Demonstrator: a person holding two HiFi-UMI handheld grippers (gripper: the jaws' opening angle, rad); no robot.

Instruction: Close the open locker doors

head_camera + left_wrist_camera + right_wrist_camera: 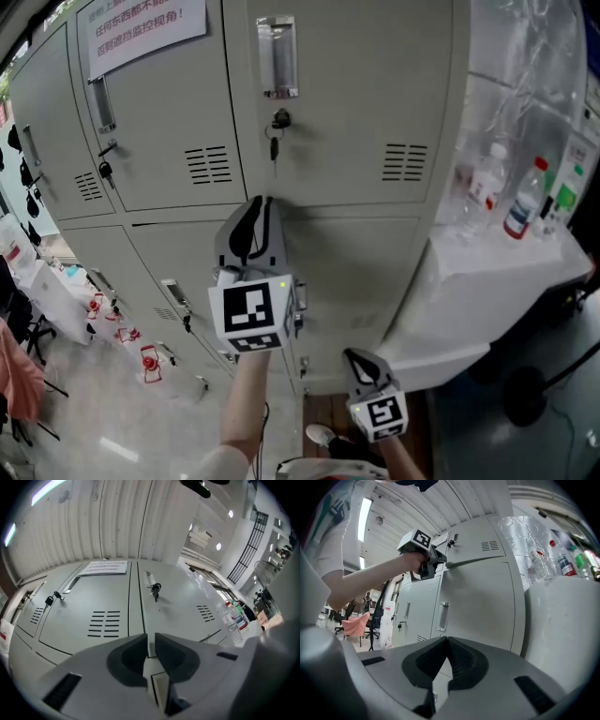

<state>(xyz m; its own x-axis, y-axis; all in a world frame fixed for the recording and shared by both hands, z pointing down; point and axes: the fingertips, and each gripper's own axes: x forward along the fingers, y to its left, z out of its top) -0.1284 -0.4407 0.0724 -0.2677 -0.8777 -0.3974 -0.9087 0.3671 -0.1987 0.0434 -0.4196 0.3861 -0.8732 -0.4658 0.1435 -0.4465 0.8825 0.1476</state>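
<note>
Two grey keyed locker doors (356, 103) upper frame; left gripper (265, 201), jaws a slit apart, at right door's bottom edge; right gripper (356, 356) low, jaws closed, empty.

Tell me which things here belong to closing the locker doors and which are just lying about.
For the job: locker doors, left gripper, right gripper.

Just lying about: bottles, white counter, paper notice, keys hanging in the locks.

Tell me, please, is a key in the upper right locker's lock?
In: the key hangs from the lock, below the handle.
</note>
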